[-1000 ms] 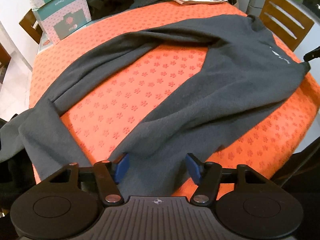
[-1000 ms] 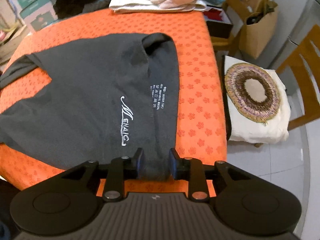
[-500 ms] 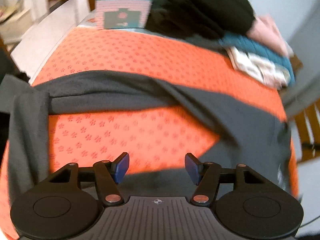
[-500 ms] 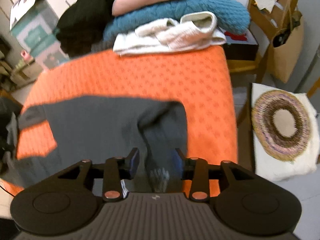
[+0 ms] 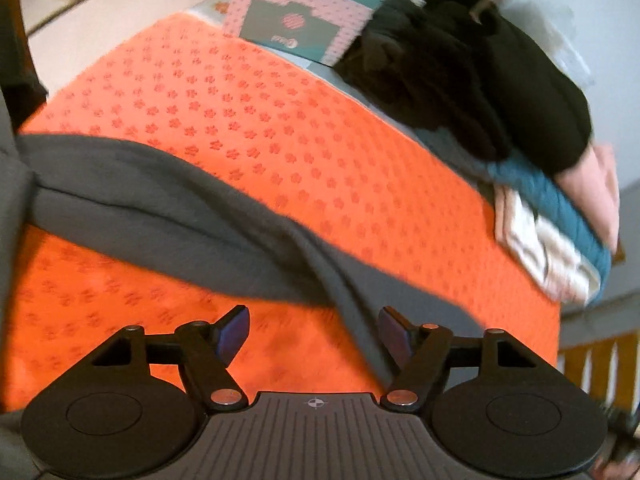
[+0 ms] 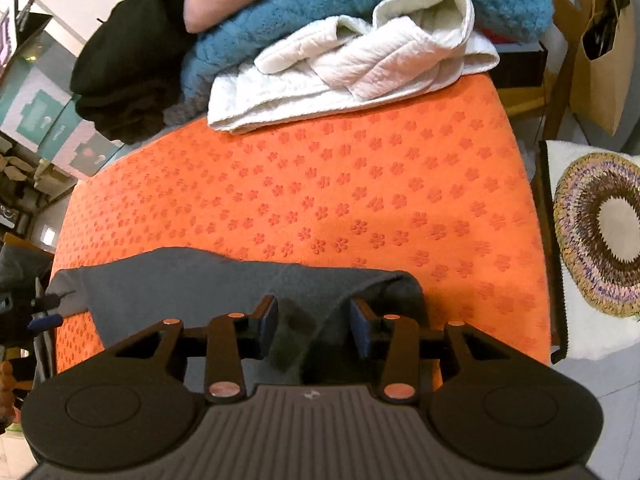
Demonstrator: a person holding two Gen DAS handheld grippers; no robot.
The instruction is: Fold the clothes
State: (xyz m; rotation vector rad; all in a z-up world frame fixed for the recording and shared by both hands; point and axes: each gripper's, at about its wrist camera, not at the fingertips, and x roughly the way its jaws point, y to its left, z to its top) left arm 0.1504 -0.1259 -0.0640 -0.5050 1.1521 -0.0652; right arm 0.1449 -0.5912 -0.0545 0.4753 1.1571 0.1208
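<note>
A dark grey long-sleeved top [image 5: 160, 208] lies on the orange flower-patterned cloth [image 5: 280, 120]. One sleeve runs across the left wrist view from the left edge down to the right. My left gripper [image 5: 312, 316] is open and its jaws are opening. Mostly bare orange cloth lies between its blue pads, and the grey edge passes by the right pad. In the right wrist view a raised fold of the grey top [image 6: 200, 280] sits between the jaws of my right gripper [image 6: 314, 306]. Those jaws are closing, with a dark gap left beside the fold.
A pile of clothes lies along the far edge: a white quilted piece [image 6: 340, 68], a teal knit [image 6: 400, 0] and a black garment [image 6: 132, 60]. Teal-and-pink boxes [image 5: 304, 20] stand at the far left. A round woven cushion [image 6: 600, 232] and a paper bag [image 6: 600, 60] are to the right.
Both grippers have moved toward the far pile. The left view has rolled and its jaws no longer straddle the grey hem. The right jaws widened, then narrowed around a fold.
</note>
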